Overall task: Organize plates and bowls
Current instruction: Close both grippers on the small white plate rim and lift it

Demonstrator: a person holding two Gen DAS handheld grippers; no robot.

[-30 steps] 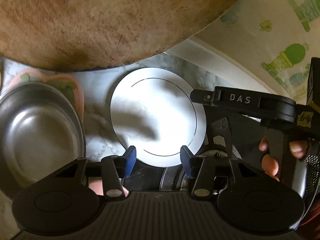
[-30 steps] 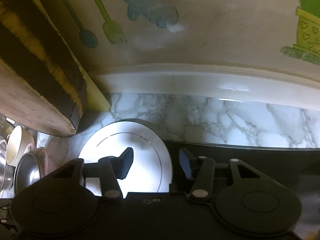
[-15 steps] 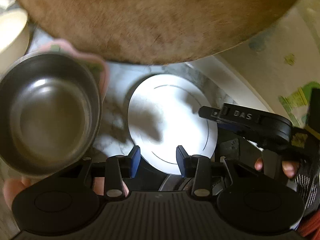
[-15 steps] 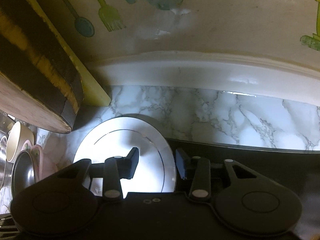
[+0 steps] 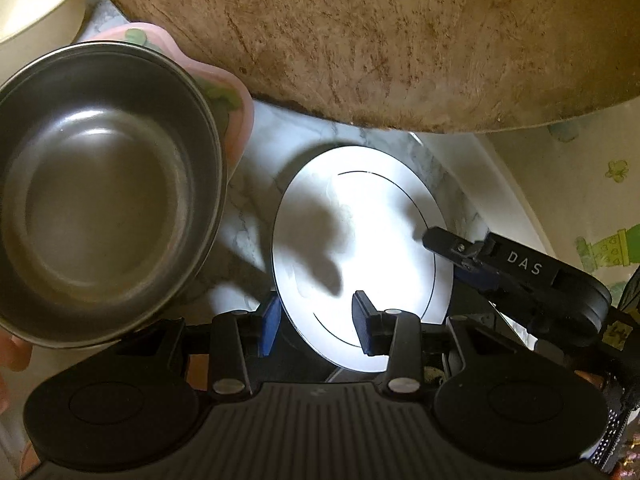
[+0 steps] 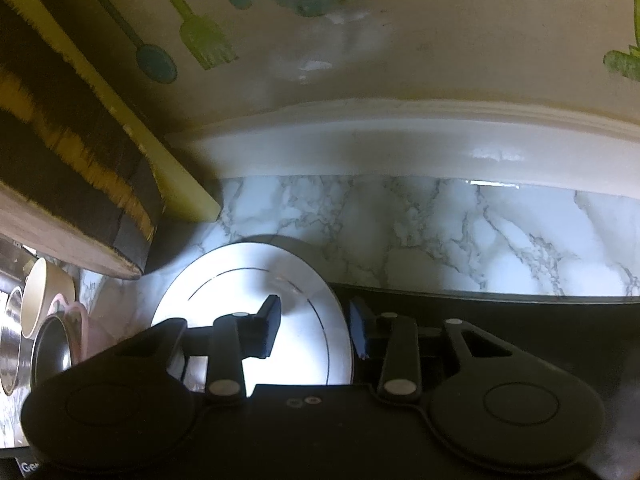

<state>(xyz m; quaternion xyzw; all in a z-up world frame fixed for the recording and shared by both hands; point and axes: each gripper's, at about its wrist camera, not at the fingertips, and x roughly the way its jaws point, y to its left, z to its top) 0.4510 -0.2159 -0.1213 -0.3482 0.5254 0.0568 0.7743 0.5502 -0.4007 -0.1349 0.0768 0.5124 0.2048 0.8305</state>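
Note:
A white plate (image 5: 360, 240) with a thin dark ring lies on the marble counter (image 5: 248, 208), its near edge over a black stove top (image 6: 480, 312). My left gripper (image 5: 316, 326) straddles the plate's near-left rim: one blue pad is outside the edge, the other over the plate. My right gripper (image 6: 314, 330) straddles the plate's (image 6: 248, 304) right rim and its jaws are closing, with the rim between them. It also shows in the left wrist view, where the right gripper (image 5: 448, 246) reaches over the plate. Neither gripper visibly presses the plate.
A steel bowl (image 5: 100, 200) sits on a pink plate (image 5: 240, 112) left of the white plate, with a cream bowl (image 5: 40, 4) behind. A round wooden board (image 5: 360, 40) leans over the counter against a wall with stickers (image 6: 360, 40). A hand (image 5: 12, 356) shows at the left edge.
Both grippers' jaws have narrowed around the plate's rim. The left gripper rolled and sank, so the steel bowl now looms larger on its left. The plate has not moved.

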